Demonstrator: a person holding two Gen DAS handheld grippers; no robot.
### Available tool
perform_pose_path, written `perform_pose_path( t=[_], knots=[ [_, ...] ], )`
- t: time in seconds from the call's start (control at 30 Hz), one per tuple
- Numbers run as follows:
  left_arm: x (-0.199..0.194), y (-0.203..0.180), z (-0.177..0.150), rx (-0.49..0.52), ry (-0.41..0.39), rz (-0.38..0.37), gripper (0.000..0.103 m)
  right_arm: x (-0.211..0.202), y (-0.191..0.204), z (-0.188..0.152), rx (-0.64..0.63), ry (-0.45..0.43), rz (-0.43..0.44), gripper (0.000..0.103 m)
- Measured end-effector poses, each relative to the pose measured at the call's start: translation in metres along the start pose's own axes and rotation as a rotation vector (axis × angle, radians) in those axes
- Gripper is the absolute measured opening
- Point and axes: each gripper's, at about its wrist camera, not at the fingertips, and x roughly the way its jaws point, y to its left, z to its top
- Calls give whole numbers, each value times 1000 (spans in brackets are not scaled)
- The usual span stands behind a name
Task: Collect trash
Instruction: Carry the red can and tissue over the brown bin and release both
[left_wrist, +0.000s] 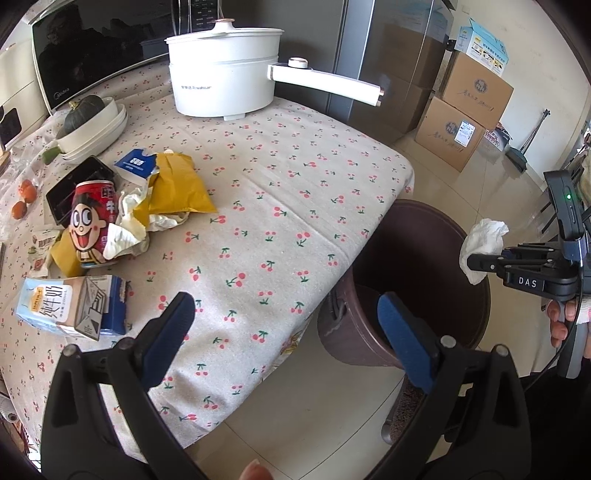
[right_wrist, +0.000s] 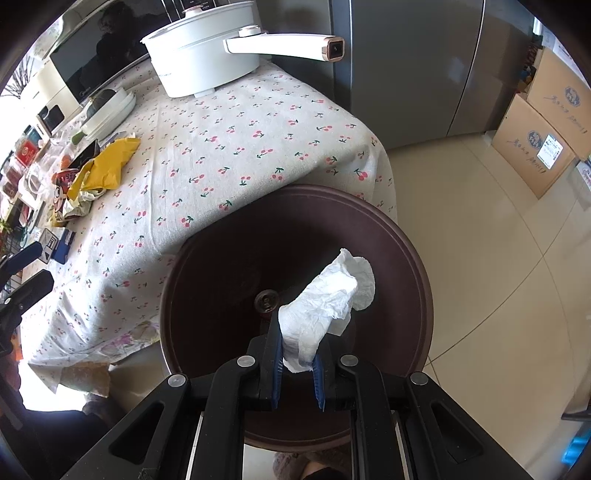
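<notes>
My right gripper (right_wrist: 297, 345) is shut on a crumpled white tissue (right_wrist: 328, 302) and holds it over the open dark brown bin (right_wrist: 406, 258). The tissue (left_wrist: 482, 242) and the right gripper (left_wrist: 476, 264) also show in the left wrist view, above the bin (left_wrist: 373, 332). My left gripper (left_wrist: 284, 314) is open and empty above the table's near corner. Trash lies on the cherry-print cloth (left_wrist: 280, 206): a red can (left_wrist: 94, 221), a yellow wrapper (left_wrist: 179, 186), crumpled paper (left_wrist: 127, 225), a milk carton (left_wrist: 59, 308) and a blue packet (left_wrist: 135, 164).
A white electric pot (left_wrist: 225, 74) with a long handle stands at the table's back. Stacked white dishes with a squash (left_wrist: 92, 129), a phone (left_wrist: 79, 188), oranges (left_wrist: 24, 197) and a microwave (left_wrist: 85, 55) sit at the left. Cardboard boxes (left_wrist: 465, 110) and a fridge (left_wrist: 388, 55) stand behind.
</notes>
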Motion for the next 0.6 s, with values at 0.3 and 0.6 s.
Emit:
perform_pose_path(
  t=[0.3, 0.6],
  knots=[
    [-8, 26, -9, -37, 18, 67, 101, 1, 6, 6, 36, -9, -10, 71],
    [-16, 44, -11, -80, 16, 87, 102, -6, 28, 15, 3, -34, -5, 73]
  ],
)
